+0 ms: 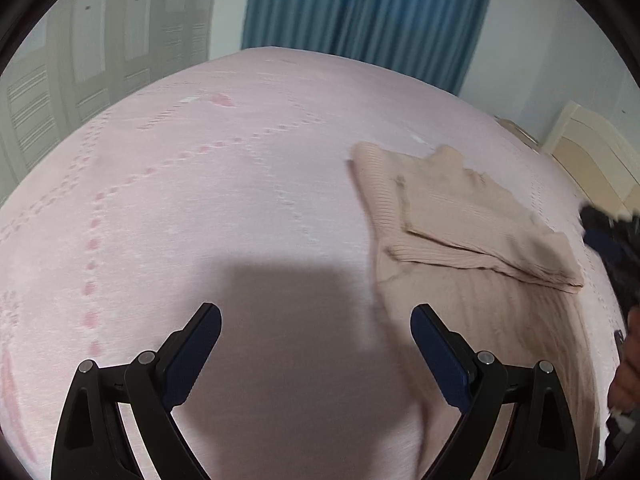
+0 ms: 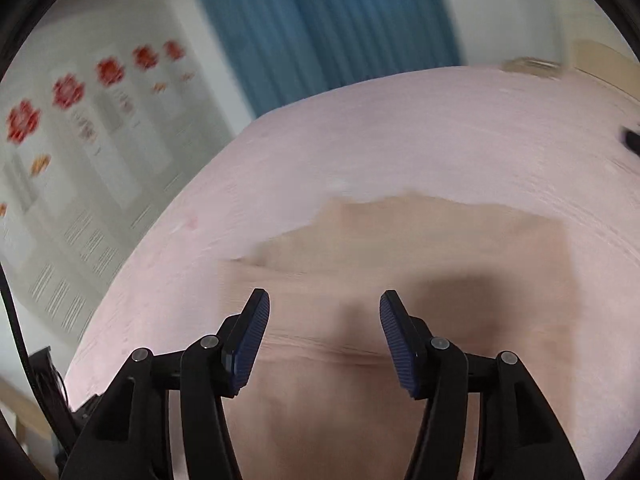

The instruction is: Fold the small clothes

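A beige ribbed top (image 1: pixel 460 216) is lying partly folded on the pink bed (image 1: pixel 240 160). The left hand-held gripper (image 1: pixel 316 320) is hovering released beside it; the right hand-held gripper (image 2: pixel 324 308) is hovering released above it.

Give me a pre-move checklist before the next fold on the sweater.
1. Left gripper open, holding nothing: ok.
2. Right gripper open, holding nothing: ok.
3. Sweater lying on the bed, one part already folded over: ok.
4. Right gripper over the sweater: ok.
5. Left gripper lined up on an edge: not ok, it hangs mostly over bare bed, the sweater to its right.
6. Exact edge for the right gripper to grasp: cannot tell, the right wrist view is motion-blurred.
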